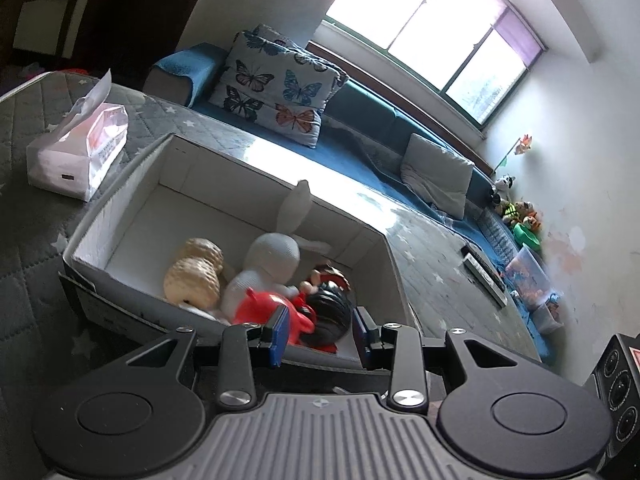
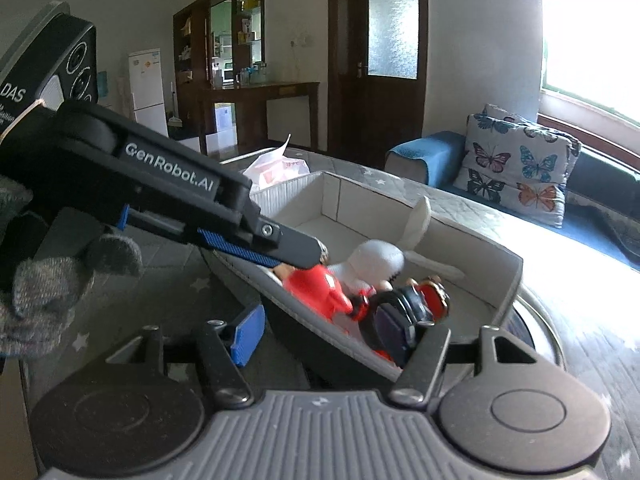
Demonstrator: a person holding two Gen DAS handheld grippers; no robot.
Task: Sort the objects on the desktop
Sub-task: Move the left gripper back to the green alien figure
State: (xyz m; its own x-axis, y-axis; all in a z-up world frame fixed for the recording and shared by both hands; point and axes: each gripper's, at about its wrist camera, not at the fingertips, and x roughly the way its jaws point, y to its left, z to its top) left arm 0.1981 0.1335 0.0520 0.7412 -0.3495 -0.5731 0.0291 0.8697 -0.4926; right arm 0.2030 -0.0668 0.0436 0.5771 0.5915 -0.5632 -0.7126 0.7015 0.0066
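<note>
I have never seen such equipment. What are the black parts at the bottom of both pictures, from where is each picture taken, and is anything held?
No robot here: a person holds a two-finger gripper in each hand, each with a camera looking along its fingers. One picture is from the left gripper, the other from the right gripper; there the left one reaches in, with a gloved hand on it. On a grey quilted surface stands a white box holding a red toy, a white knitted doll, a peanut-shaped toy and a black round toy. A tissue pack lies beside. Both grippers look open, holding nothing.
</note>
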